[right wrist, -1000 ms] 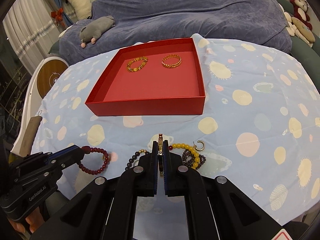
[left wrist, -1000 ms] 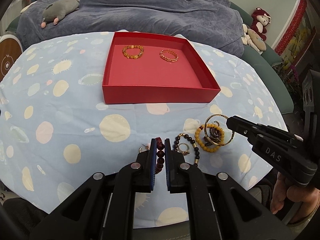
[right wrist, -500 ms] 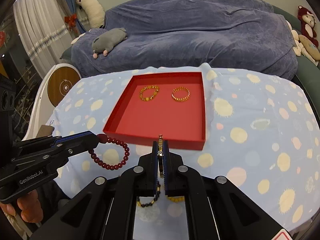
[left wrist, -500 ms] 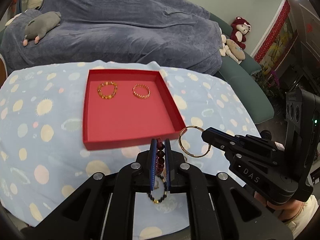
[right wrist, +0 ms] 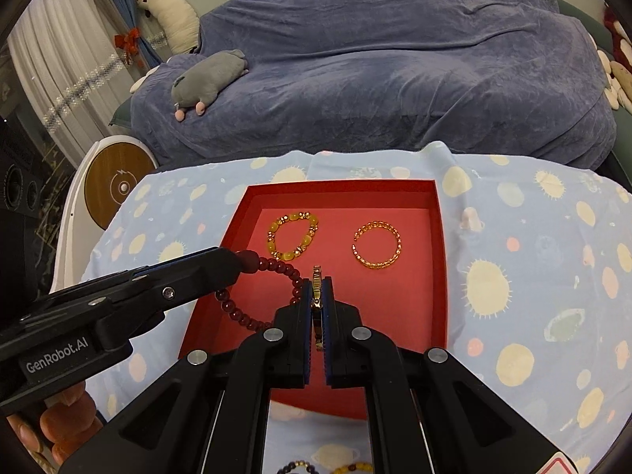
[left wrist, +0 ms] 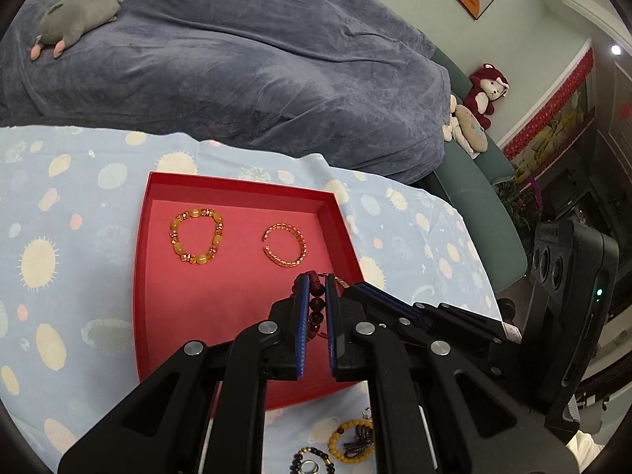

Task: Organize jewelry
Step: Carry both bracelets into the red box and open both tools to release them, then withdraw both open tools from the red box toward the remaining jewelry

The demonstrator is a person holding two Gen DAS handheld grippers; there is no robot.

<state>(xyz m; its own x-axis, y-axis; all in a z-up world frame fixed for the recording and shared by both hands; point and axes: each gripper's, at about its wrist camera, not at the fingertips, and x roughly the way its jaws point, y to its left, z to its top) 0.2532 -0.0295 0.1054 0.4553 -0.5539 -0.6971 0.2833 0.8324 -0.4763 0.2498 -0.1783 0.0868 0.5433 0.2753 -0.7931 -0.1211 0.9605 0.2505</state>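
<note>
A red box (left wrist: 241, 185) (right wrist: 440, 260) lies on the spotted blue cloth. Inside it rest a yellow bead bracelet (left wrist: 196, 236) (right wrist: 293, 236) and a gold chain bangle (left wrist: 285, 245) (right wrist: 377, 250). My left gripper (left wrist: 316, 282) is shut on a dark red bead bracelet (left wrist: 316, 308), which hangs over the box's near part (right wrist: 258, 268). My right gripper (right wrist: 316, 282) is shut on a thin gold bangle (right wrist: 316, 276), also above the box floor. In the left wrist view the right gripper (left wrist: 351, 288) sits just to the right of my left fingertips.
Loose jewelry lies on the cloth in front of the box: a yellow bead bracelet (left wrist: 347, 440) and a dark bead string (left wrist: 312, 462). A sofa under a blue cover (right wrist: 375, 71) stands behind the table, with a grey plush toy (right wrist: 209, 79). A round wooden-topped stool (right wrist: 118, 185) stands left.
Both grippers lifted their bracelets off the cloth and carried them forward over the red box. The box now looks closer in both views.
</note>
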